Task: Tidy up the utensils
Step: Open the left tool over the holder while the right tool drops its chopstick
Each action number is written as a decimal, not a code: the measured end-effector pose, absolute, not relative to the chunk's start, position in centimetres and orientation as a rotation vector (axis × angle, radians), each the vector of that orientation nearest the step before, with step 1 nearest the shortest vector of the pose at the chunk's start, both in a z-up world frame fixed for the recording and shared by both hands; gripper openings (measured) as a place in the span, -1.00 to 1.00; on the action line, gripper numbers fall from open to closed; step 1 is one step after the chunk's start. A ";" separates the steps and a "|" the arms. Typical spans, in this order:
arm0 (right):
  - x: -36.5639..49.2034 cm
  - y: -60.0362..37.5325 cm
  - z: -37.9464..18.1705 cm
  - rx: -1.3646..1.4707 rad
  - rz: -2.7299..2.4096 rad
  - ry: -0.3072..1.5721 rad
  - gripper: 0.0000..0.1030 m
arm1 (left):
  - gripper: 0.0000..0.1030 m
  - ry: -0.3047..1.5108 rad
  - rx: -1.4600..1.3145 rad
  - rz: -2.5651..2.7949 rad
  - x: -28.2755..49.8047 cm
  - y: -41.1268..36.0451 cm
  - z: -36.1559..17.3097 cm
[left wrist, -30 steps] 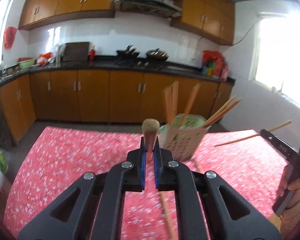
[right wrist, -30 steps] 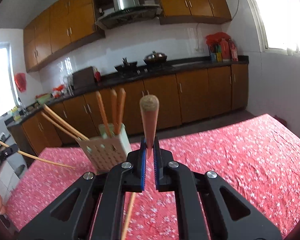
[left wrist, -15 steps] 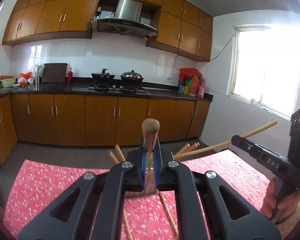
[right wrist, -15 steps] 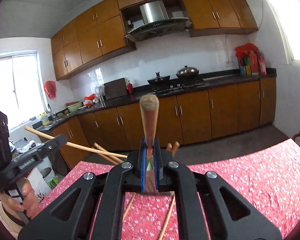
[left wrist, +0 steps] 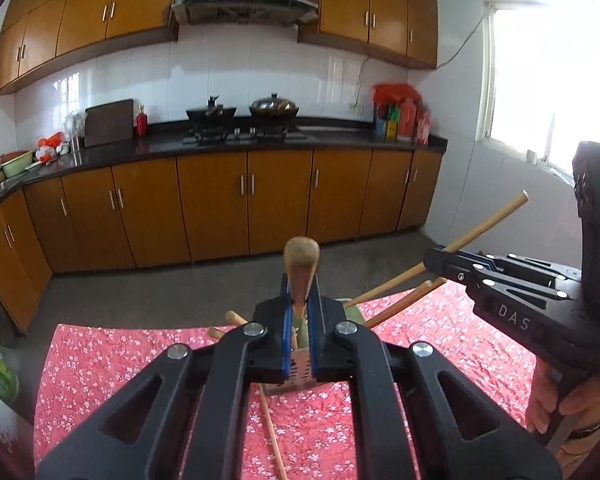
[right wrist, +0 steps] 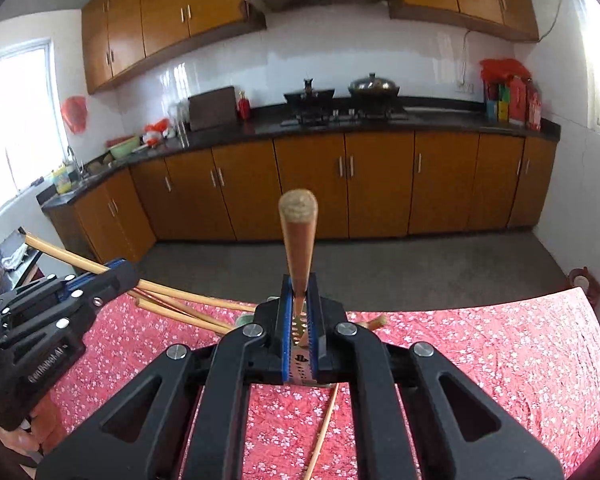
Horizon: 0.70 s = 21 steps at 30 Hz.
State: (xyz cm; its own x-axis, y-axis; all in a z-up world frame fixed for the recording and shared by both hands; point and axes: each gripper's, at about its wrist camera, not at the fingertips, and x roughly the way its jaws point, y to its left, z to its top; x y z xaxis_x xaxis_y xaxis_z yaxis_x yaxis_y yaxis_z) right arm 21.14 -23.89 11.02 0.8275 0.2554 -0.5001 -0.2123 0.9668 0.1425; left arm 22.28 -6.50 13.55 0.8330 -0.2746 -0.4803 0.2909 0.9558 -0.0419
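Observation:
My left gripper (left wrist: 301, 294) is shut on a wooden chopstick (left wrist: 301, 258) that points up and forward from its pads. My right gripper (right wrist: 299, 300) is shut on a second chopstick (right wrist: 298, 232) in the same way. Both hang above a perforated beige utensil holder (left wrist: 298, 374), which is mostly hidden behind the fingers. Several chopsticks (left wrist: 400, 300) lean out of the holder. In the left wrist view the right gripper (left wrist: 438, 262) comes in from the right, its chopstick (left wrist: 488, 222) slanting upward. The right wrist view has the left gripper (right wrist: 122, 274) at the left.
A red floral tablecloth (left wrist: 100, 368) covers the table. One loose chopstick (left wrist: 274, 440) lies on it in front of the holder, also visible in the right wrist view as a loose chopstick (right wrist: 324, 432). Beyond the table's far edge are grey floor and wooden kitchen cabinets (left wrist: 220, 208).
Both grippers have risen with their chopsticks and drawn closer together. The holder, earlier beside each gripper's fingers, now sits low behind them.

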 end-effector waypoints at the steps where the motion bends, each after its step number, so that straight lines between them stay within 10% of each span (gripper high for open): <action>1: 21.3 -23.7 10.9 0.079 0.248 0.549 -0.86 | -0.85 0.512 0.035 -0.296 22.6 -6.5 13.2; 11: 21.4 -22.9 10.2 0.051 0.224 0.583 -0.84 | -0.82 0.544 0.020 -0.270 24.3 -5.9 11.5; 21: 18.8 -24.8 12.9 0.105 0.191 0.465 -0.35 | -0.61 0.479 -0.055 -0.253 22.5 -3.7 13.2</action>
State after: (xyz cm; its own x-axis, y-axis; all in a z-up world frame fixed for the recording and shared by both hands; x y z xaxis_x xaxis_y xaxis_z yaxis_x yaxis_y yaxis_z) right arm 18.77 -24.76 12.88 0.8766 0.2063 -0.4348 -0.1583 0.9768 0.1442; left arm 22.51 -3.68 13.25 0.8569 -0.2535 -0.4488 0.2276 0.9673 -0.1118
